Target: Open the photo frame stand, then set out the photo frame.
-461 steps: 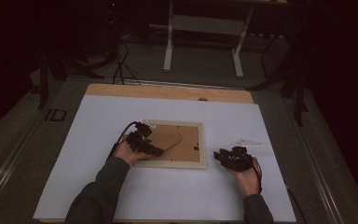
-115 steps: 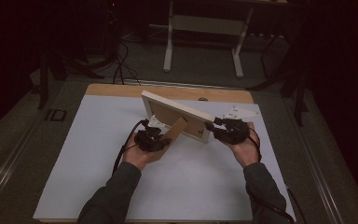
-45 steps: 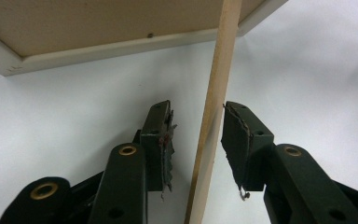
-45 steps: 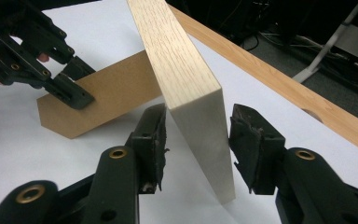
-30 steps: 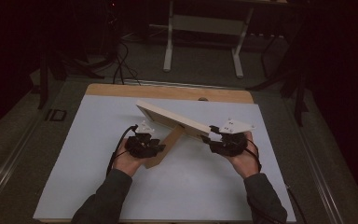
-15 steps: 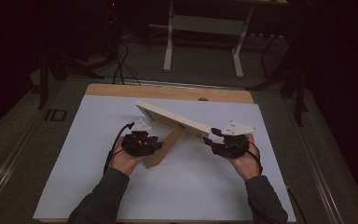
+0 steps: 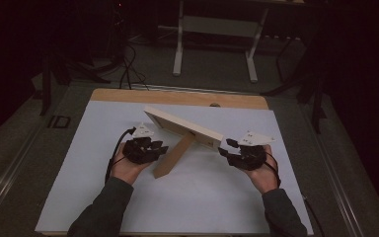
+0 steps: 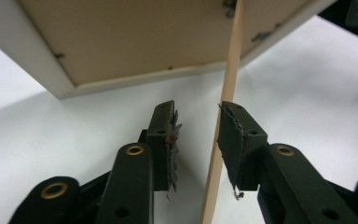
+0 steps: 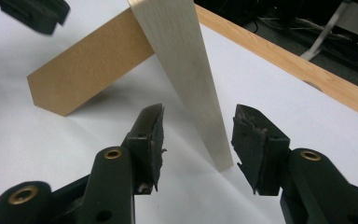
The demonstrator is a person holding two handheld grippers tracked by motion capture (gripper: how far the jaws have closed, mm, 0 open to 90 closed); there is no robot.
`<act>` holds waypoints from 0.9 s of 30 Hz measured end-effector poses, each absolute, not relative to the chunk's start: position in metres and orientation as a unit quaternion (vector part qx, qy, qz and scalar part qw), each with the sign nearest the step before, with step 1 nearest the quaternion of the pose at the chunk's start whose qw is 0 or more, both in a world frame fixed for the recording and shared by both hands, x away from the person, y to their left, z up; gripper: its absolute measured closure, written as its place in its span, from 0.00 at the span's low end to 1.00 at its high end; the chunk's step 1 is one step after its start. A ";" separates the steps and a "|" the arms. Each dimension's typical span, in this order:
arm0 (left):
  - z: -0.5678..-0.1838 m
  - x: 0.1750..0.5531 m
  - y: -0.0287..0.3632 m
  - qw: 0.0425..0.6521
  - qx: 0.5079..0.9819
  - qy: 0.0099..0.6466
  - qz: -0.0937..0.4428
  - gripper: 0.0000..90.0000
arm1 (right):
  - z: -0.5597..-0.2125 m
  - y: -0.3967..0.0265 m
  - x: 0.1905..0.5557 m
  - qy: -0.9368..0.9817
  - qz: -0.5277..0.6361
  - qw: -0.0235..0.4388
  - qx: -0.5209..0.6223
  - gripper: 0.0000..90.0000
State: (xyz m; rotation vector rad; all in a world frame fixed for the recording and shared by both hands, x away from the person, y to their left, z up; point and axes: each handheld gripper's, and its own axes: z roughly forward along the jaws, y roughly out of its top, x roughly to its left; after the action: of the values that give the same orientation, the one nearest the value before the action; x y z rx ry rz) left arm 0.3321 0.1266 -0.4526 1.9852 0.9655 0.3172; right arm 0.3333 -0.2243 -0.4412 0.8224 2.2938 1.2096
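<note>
A pale wooden picture frame (image 7: pixel 182 126) stands tilted on the white mat, propped by its brown back stand (image 7: pixel 173 157). My left gripper (image 7: pixel 163 149) is at the stand's left side. In the left gripper view its jaws (image 8: pixel 196 126) straddle the thin stand (image 8: pixel 228 70), which lies close against the right-hand pad while the other pad stays clear; the jaws have just been closing. My right gripper (image 7: pixel 225 148) is at the frame's right end. Its jaws (image 9: pixel 198 126) flank the frame's edge (image 9: pixel 186 60) with gaps on both sides and have just been closing.
The white mat (image 7: pixel 202 197) covers a table with a wooden far edge (image 7: pixel 177 96). Beyond the table stand the legs of a white desk (image 7: pixel 214 29) on a dark floor. Cables trail from both grippers.
Long before, the frame lay flat, back up; then both hands lifted it. Within the last second it rests on its stand, and both hands have hardly shifted.
</note>
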 end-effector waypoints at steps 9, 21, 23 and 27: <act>-0.442 0.336 0.139 0.457 0.781 0.405 0.131 0.77 | -0.444 -0.234 0.333 0.822 0.431 0.208 0.307 0.60; -0.442 0.338 0.138 0.459 0.776 0.412 0.134 0.81 | -0.455 -0.244 0.341 0.817 0.428 0.196 0.334 0.73; -0.442 0.339 0.138 0.456 0.778 0.411 0.133 0.83 | -0.457 -0.245 0.342 0.814 0.427 0.198 0.340 0.77; -0.444 0.342 0.138 0.453 0.777 0.415 0.134 0.85 | -0.461 -0.244 0.346 0.814 0.412 0.211 0.352 0.86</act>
State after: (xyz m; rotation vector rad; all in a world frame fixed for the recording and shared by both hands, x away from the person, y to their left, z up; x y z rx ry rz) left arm 0.3417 0.1382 -0.4440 1.9186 1.0253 0.3309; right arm 0.3456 -0.2444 -0.4613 0.9782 2.2617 1.1439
